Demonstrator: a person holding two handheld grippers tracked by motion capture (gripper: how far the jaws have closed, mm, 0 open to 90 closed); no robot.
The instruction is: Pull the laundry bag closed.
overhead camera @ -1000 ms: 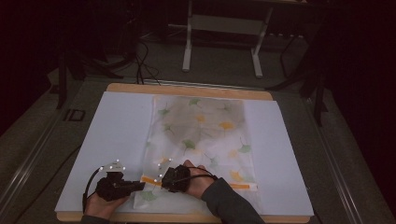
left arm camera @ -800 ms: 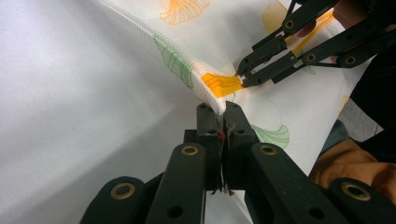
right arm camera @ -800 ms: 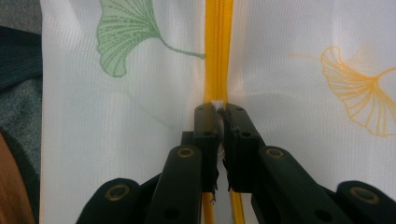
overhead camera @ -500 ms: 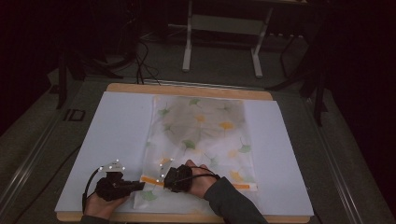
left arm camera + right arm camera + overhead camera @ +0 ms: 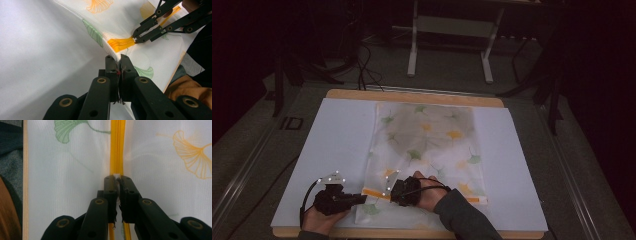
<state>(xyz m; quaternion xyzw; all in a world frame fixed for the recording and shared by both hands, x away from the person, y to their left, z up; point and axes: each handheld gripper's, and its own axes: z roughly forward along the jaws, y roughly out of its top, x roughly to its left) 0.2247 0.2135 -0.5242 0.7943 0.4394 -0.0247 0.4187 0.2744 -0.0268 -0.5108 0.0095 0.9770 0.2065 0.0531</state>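
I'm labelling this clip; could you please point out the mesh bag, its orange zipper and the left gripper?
mesh bag [image 5: 432,135], high view, printed middle.
orange zipper [image 5: 117,147], right gripper view, tape.
left gripper [image 5: 119,58], left gripper view, between its fingertips.

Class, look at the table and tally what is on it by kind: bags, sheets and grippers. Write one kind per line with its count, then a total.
White mesh laundry bag with leaf prints and an orange zipper: 1
White sheet covering the wooden table: 1
Black two-jaw grippers, left and right: 2
Total: 4
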